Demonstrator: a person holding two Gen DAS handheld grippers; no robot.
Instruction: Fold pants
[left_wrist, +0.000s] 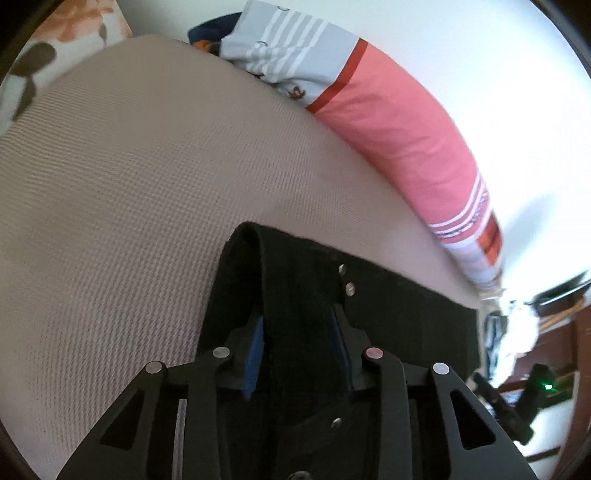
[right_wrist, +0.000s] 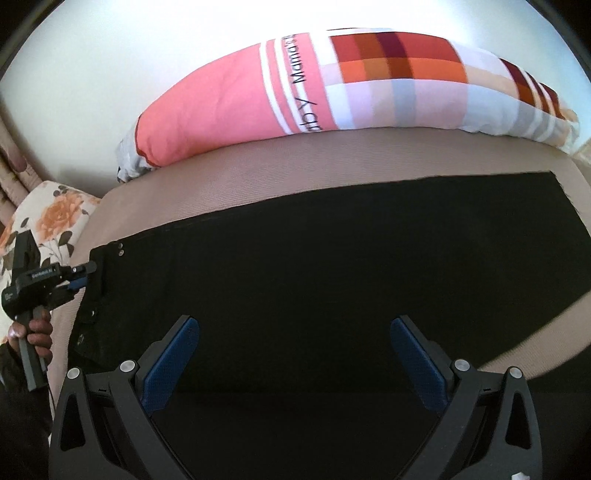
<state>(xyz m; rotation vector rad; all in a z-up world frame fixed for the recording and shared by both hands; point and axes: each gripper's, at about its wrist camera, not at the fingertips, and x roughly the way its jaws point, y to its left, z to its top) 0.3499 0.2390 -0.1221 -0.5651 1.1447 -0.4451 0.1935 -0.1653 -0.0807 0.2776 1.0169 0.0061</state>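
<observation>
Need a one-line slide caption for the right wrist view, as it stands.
Right gripper open above black pants spread on the beige bed; left gripper at the waistband end.

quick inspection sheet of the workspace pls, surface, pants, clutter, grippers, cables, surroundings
surface: beige textured bed cover, mostly bare beyond the pants.
job's things: black pants laid flat across the cover, waistband end with metal buttons toward the left gripper.
clutter: long pink and checked pillow along the far edge; floral cushion at one end.
grippers: left gripper jaws closed on a raised fold of the waistband; right gripper jaws wide open over the pants, gripping nothing.
cables: nothing seen clearly.
surroundings: white wall behind the pillow; dark wooden furniture, blurred.
</observation>
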